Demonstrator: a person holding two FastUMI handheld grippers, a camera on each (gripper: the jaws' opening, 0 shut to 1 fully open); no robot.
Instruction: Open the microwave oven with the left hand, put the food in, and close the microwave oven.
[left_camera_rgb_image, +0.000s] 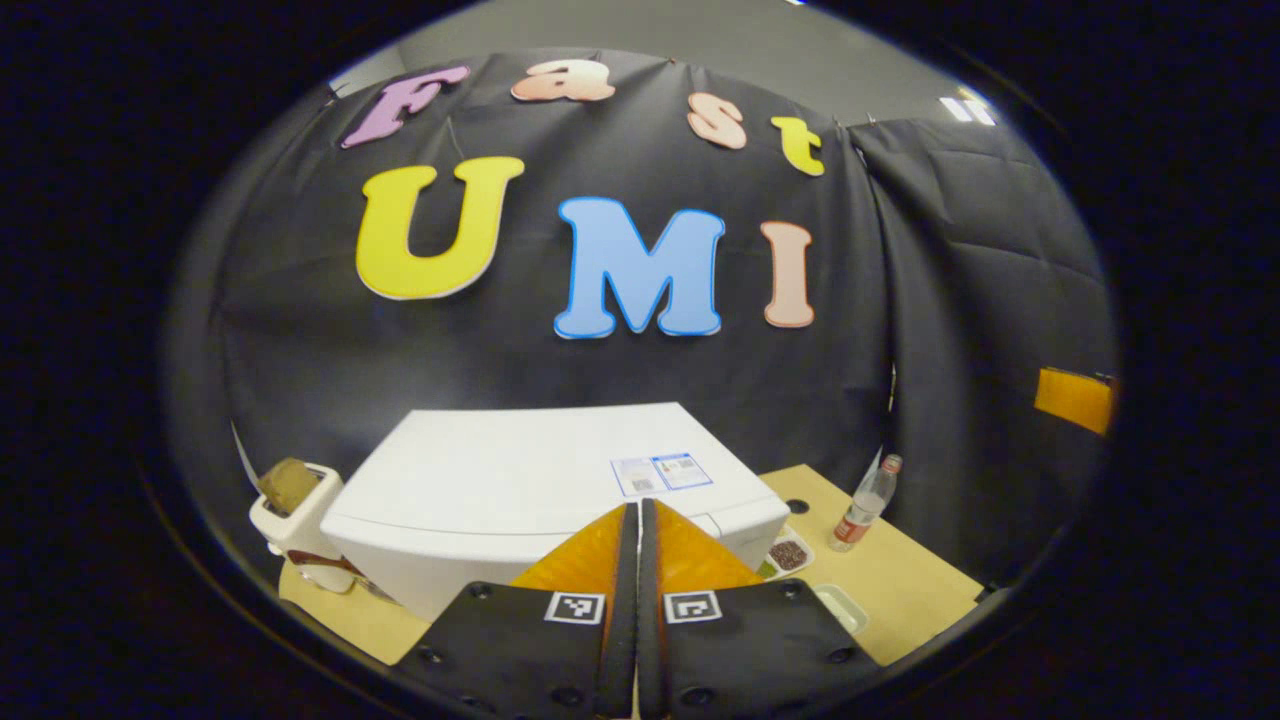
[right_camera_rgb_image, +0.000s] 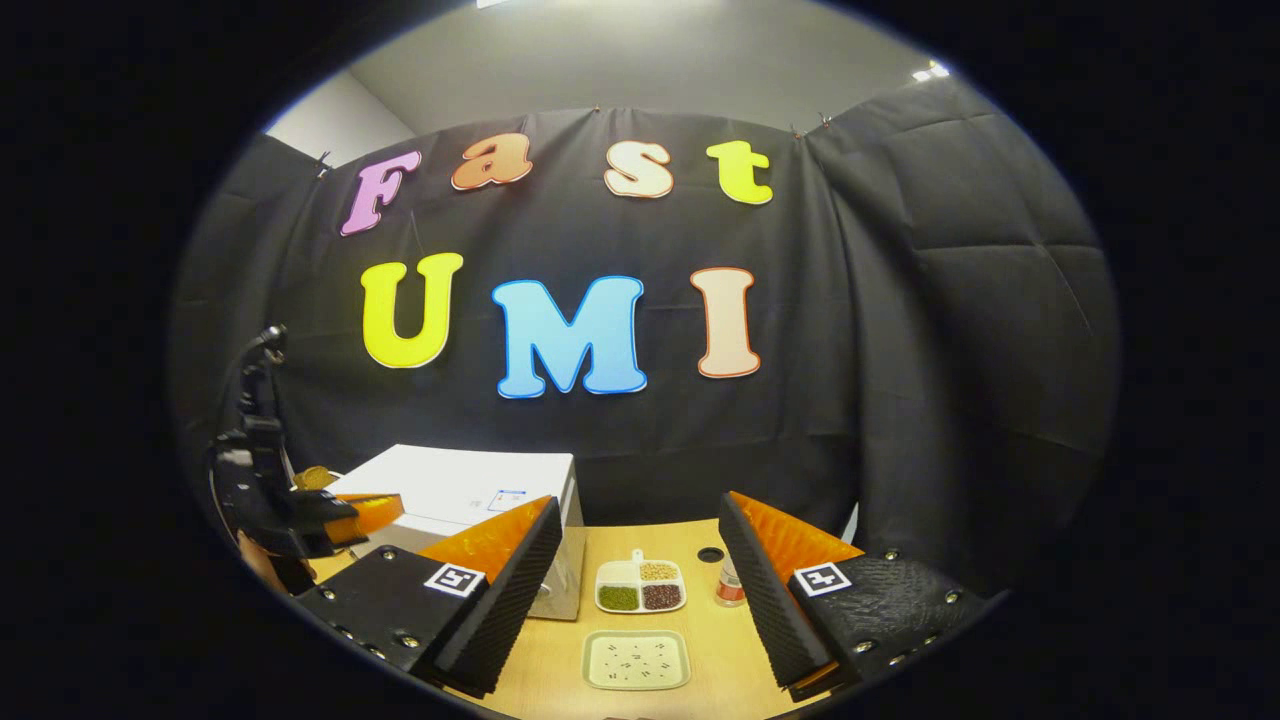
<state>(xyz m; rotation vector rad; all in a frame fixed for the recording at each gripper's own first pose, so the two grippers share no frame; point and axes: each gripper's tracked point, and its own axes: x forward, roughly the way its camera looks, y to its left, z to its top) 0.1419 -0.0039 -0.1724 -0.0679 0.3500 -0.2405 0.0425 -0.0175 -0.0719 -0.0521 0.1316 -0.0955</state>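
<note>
Up high, left gripper (left_camera_rgb_image: 638, 560) closed above microwave (left_camera_rgb_image: 530, 480); right gripper (right_camera_rgb_image: 640, 580) spread.

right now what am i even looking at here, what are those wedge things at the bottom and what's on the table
These are two handheld grippers, one in each of a person's hands, each carrying its own fisheye camera. The wedges at the bottom of each picture are that gripper's own jaws.

The left gripper view looks over the left gripper, jaws closed with nothing between them, above the white microwave oven. A toaster stands beside it and a bottle on the other side.

The right gripper view looks over the right gripper, jaws wide open and empty. Between them, on the wooden table, lie a divided dish of beans and a shallow tray. The left gripper also shows at that picture's left edge.
</note>
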